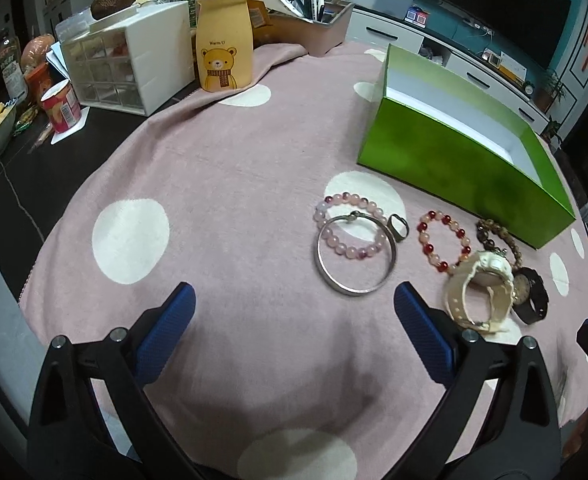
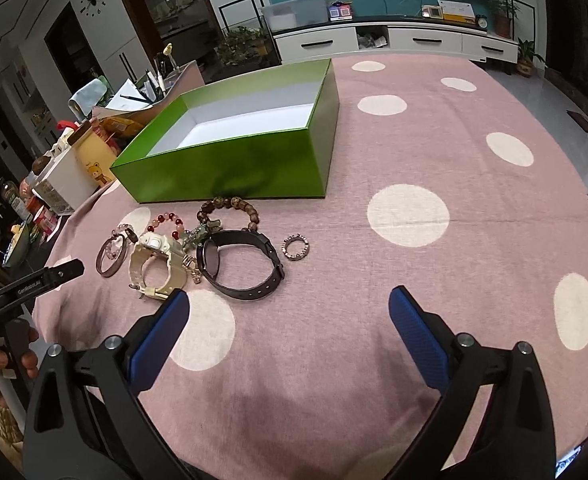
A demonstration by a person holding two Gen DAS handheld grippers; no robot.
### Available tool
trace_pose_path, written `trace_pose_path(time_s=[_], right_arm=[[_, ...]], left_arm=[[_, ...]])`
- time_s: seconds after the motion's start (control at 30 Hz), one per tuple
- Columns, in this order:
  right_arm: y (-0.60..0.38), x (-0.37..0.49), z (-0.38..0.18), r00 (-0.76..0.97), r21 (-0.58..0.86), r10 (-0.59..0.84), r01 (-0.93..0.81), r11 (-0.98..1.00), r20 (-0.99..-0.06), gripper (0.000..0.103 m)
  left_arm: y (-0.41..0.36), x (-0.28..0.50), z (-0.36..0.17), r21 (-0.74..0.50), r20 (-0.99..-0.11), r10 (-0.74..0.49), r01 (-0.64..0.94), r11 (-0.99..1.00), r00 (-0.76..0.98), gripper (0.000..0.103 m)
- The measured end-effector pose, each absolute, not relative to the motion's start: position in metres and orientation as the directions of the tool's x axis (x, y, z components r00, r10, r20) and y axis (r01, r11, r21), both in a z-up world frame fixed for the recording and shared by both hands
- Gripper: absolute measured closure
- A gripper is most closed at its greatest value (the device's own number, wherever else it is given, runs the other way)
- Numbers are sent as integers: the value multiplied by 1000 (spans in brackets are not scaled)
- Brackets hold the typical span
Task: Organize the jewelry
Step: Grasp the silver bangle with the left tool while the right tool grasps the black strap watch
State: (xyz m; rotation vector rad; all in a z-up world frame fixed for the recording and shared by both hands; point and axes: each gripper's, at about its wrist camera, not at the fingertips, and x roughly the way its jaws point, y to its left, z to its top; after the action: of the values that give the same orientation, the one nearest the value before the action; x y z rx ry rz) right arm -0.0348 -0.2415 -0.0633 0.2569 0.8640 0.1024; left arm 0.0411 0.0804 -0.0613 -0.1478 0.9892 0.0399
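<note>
Pink, white-dotted cloth covers the tabletop (image 2: 433, 152), with an open green cardboard box (image 2: 230, 168), white-lined and empty, set towards its far edge. Nothing looks sorted yet; this seems the start. Both tools hover spread wide and hold nothing: the left tool (image 1: 294, 312) before a plain silver metal bangle (image 1: 355, 256) that overlaps a pale pink bead bracelet (image 1: 349, 226), the right tool (image 2: 290, 312) near a black strap watch (image 2: 242, 264). Beside these lie a cream plastic watch (image 2: 156, 268), a red-and-orange bead bracelet (image 1: 443, 240), a brown wooden bead bracelet (image 2: 230, 208) and a small studded ring (image 2: 295, 247), crowded just in front of the box. Next move, I'd say: close on one piece and lift it into the box.
</note>
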Motion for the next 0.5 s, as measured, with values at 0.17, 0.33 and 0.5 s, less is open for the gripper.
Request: trace_pose_path(time_s=[0.17, 0.33, 0.5], right_arm=[[-237, -21, -71, 630, 268, 210, -4, 963, -748, 20], [-231, -8, -78, 619, 251, 209, -19, 968, -757, 38], [-226, 3, -86, 602, 232, 189, -7, 973, -776, 60]], left_arm=[[79, 57, -68, -87, -841, -20, -97, 991, 541, 26], [73, 69, -78, -62, -852, -11, -78, 995, 524, 41], [65, 78, -83, -16, -849, 9, -42, 999, 528, 54]])
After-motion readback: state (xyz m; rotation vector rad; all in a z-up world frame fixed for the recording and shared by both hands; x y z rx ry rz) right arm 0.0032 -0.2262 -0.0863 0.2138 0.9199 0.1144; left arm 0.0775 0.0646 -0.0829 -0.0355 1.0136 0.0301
